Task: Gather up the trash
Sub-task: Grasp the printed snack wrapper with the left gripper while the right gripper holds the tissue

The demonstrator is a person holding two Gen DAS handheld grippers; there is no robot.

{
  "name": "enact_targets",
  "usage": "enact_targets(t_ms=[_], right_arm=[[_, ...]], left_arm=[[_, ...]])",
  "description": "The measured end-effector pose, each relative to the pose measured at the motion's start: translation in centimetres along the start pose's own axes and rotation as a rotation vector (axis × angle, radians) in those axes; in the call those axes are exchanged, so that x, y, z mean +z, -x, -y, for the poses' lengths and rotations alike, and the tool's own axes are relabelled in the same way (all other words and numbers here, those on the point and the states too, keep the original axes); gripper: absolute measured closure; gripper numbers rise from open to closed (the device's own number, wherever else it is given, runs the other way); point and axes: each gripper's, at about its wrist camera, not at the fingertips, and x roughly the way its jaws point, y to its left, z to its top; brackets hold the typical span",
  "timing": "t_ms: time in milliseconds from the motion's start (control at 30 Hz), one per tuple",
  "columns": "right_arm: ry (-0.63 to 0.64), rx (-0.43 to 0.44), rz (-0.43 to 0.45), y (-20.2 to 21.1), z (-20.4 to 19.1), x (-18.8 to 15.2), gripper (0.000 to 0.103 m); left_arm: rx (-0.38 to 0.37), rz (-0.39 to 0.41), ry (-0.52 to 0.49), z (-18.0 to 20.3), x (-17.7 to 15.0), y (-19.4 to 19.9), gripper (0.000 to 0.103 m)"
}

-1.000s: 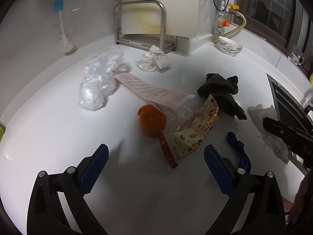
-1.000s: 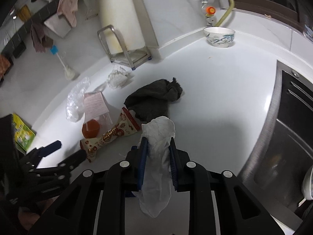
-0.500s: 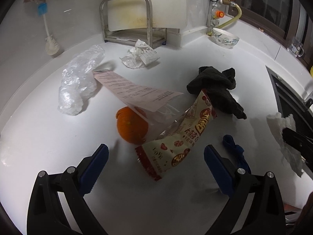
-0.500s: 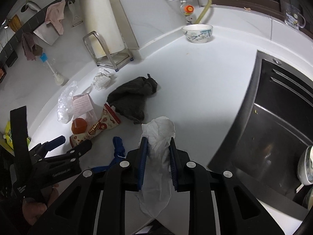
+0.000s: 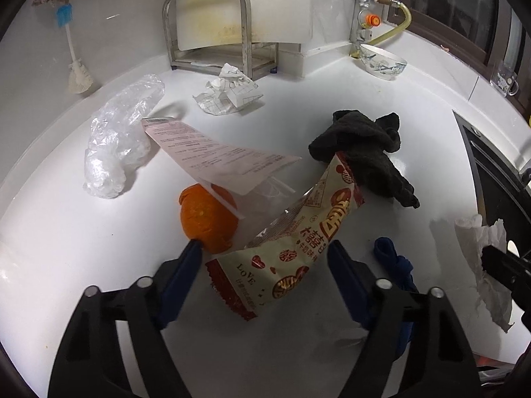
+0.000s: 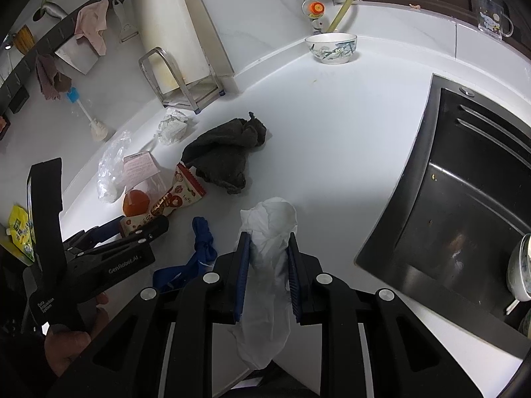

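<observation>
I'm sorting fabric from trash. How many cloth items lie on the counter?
2: a dark grey cloth in the middle behind the snack wrapper, and a blue cloth nearer, between the grippers. More may be hidden.

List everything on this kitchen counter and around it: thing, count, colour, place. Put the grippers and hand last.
snack wrapper: 1, cream and red, front of the pile, between the left jaws
orange peel: 1, orange, beside the wrapper, under the receipt
receipt: 1, pink, over the peel
plastic bag: 1, clear, far left
crumpled paper: 1, white, by the rack
cloth: 1, dark grey, mid counter
blue rag: 1, blue, near edge
bowl: 1, white patterned, back corner
metal rack: 1, steel, back wall
brush: 1, blue-handled, left wall
sink: 1, dark, right
left gripper: closing around the wrapper, pads not yet pressing
right gripper: shut on white tissue
hand: 1, holding the left gripper
</observation>
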Motion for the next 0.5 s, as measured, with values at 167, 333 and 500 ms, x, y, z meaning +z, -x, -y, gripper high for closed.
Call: enact_targets(t_ms=[167,333,500], right_arm=[[0.0,-0.008,-0.018,-0.3,-0.4,-0.3,0.082],[0.006,-0.002,-0.018,0.0,-0.9,-0.3,0.082],[0.011,0.002,-0.021,0.3,-1.5,-0.4,0.082]], left_arm=[[-0.049,-0.018,0.013,-0.4,-0.1,0.2,0.055],[-0.072,-0.022,0.02,-0.9,-0.4,0.7,0.063],[-0.084,-0.016,0.025,-1.4,-0.8,1.7,0.066]])
